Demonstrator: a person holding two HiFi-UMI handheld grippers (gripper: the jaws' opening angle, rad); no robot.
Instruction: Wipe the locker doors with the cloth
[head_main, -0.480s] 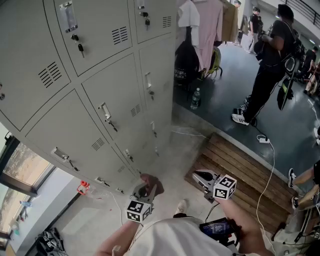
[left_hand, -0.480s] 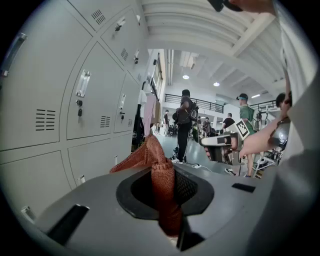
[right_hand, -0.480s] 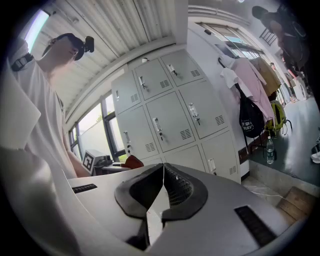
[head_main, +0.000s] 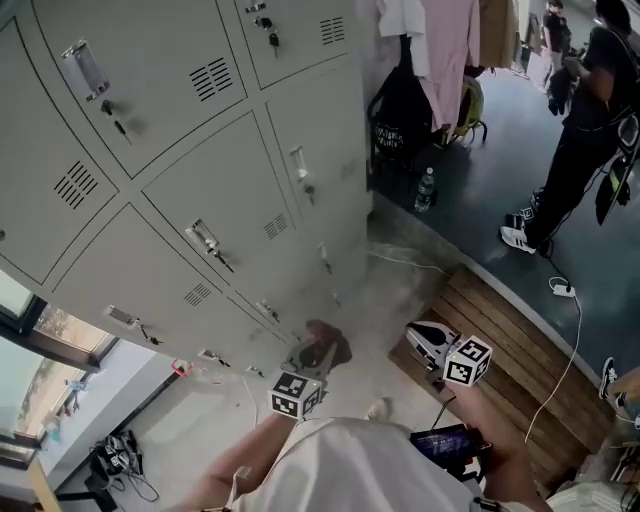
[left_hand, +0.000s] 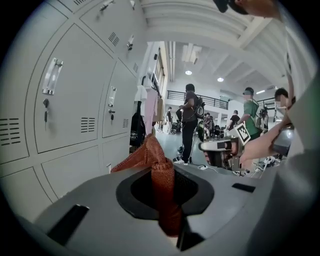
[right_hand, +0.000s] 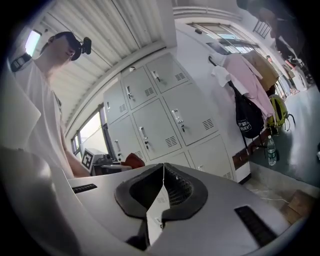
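A bank of grey locker doors (head_main: 240, 200) fills the left of the head view and shows in the left gripper view as locker doors (left_hand: 70, 110) and in the right gripper view as locker doors (right_hand: 165, 115). My left gripper (head_main: 318, 352) is shut on a reddish-brown cloth (head_main: 330, 342), held low near the bottom lockers without touching them. From the left gripper view the cloth (left_hand: 160, 175) sticks up out of the shut jaws. My right gripper (head_main: 425, 338) hangs to the right over the bench, shut and empty; its jaws meet in the right gripper view (right_hand: 162, 175).
A wooden slatted bench (head_main: 520, 370) lies at the right. Clothes and a black bag (head_main: 400, 110) hang beside the lockers, with a water bottle (head_main: 424, 190) on the floor. A person (head_main: 585, 130) stands at the far right. Cables trail across the floor (head_main: 400, 262).
The view has shifted, with lockers sliding left and both grippers sitting slightly further right and lower in frame. The cloth stays in the left gripper.
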